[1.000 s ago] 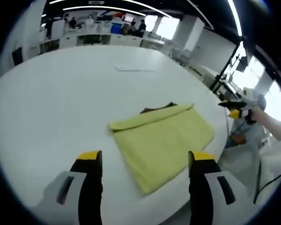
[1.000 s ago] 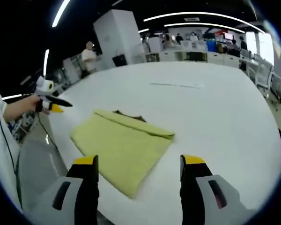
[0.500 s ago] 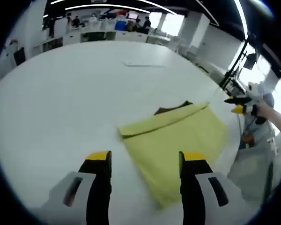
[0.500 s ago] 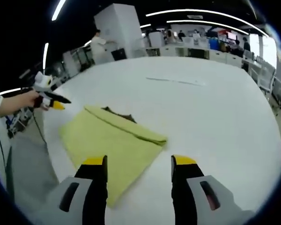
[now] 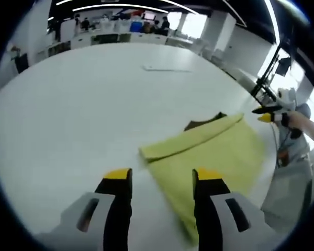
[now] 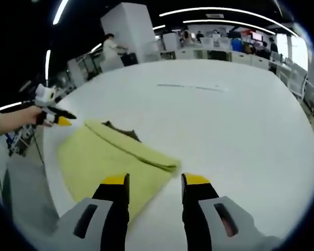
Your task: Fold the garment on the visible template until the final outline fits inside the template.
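Left gripper [image 5: 159,180]: jaws parted narrowly, holding nothing, poised above the near corner of the garment [image 5: 212,157]. Right gripper [image 6: 153,184]: same narrow gap, empty, over the garment's other corner. Garment: yellow, soft, folded into a rectangle, lying flat on the smooth white table [image 5: 83,99].

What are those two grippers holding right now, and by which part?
Nothing. The left gripper and the right gripper both have their jaws apart with nothing between them, poised above the folded yellow garment on the white table.
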The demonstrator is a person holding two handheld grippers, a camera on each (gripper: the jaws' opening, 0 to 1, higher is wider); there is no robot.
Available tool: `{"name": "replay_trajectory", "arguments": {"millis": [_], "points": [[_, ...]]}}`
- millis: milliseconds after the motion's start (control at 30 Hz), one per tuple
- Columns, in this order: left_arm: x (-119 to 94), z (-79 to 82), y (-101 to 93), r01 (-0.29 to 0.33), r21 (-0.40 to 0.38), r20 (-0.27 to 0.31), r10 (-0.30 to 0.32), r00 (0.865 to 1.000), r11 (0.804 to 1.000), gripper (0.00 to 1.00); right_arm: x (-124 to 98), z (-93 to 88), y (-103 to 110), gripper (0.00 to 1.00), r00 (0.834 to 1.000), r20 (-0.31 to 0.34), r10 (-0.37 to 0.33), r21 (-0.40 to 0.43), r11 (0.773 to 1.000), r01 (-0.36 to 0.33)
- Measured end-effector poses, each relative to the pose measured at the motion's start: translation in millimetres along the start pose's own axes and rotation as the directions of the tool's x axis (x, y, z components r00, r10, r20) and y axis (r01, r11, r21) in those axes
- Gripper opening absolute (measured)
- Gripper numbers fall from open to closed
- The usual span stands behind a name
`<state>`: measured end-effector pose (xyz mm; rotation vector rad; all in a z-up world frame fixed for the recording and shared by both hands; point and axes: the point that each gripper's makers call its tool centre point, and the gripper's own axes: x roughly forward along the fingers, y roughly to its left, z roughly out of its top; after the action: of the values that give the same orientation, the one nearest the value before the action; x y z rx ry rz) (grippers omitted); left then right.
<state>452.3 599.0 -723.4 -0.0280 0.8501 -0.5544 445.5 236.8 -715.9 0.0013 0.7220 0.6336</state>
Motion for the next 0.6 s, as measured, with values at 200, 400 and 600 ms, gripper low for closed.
{"name": "replay_trajectory", "arguments": {"millis": [200, 400, 600], "points": [[9, -0.9, 8.7, -0.019, -0.001, 0.001, 0.019, 1.000, 1.000, 0.33, 11, -3.2, -9, 0.28, 1.000, -0.014, -0.016, -0.017, 1.000, 0.016], [14, 0.3, 14.4, -0.034, 0.077, 0.000, 0.035, 0.999, 0.996, 0.30, 17, -3.2, -16, 0.24, 0.999, -0.022, -0.028, -0.082, 0.996, 0.026], [21, 3.3, 18.5, -0.036, 0.087, 0.009, 0.036, 0.999, 0.996, 0.24, 27, -6.0, -18, 0.18, 0.999, -0.038, -0.023, -0.085, 0.996, 0.020]]}}
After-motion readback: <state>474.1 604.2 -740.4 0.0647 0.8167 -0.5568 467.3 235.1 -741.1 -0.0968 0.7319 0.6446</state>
